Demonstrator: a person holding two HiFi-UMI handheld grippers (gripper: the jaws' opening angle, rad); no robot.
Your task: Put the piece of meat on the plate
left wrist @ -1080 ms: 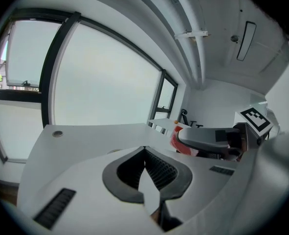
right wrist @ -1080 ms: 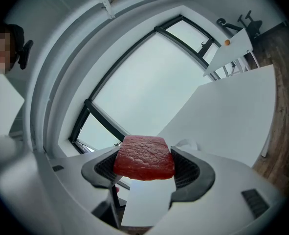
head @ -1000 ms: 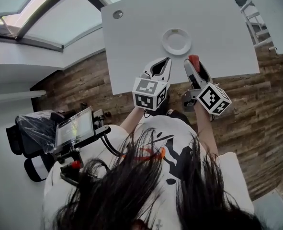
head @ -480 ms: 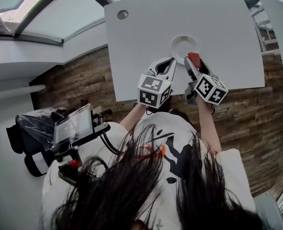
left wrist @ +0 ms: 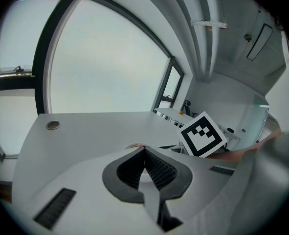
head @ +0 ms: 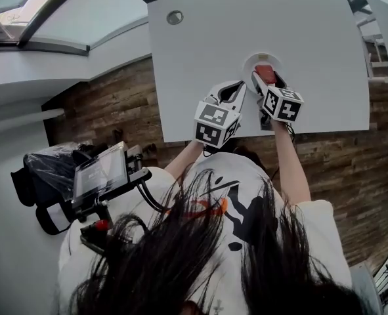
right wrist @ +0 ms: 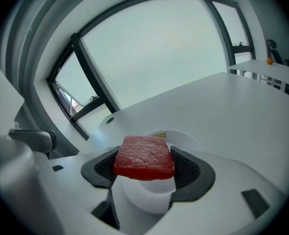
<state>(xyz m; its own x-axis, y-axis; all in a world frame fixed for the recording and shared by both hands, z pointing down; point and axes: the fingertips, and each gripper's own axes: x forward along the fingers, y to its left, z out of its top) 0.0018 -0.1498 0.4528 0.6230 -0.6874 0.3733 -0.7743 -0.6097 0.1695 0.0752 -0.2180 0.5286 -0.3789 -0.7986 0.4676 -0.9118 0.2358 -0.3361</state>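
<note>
Now right tongs [right wrist: 146, 168] pinch the meat [right wrist: 143, 155] over the plate [right wrist: 182, 139] — left tongs [left wrist: 144, 152] pressed together, empty.

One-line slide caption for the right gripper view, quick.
Right tongs grip the red piece of meat over the white plate on the table.

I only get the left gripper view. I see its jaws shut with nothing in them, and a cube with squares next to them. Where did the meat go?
Observer: The piece of meat is clamped in the right gripper.
Operator: Is it near the plate?
Observer: Yes. In the head view the meat is over the plate, at the side nearest the person.
Operator: What does the meat look like?
Observer: A flat, squarish red slab, held level between the jaws.
</note>
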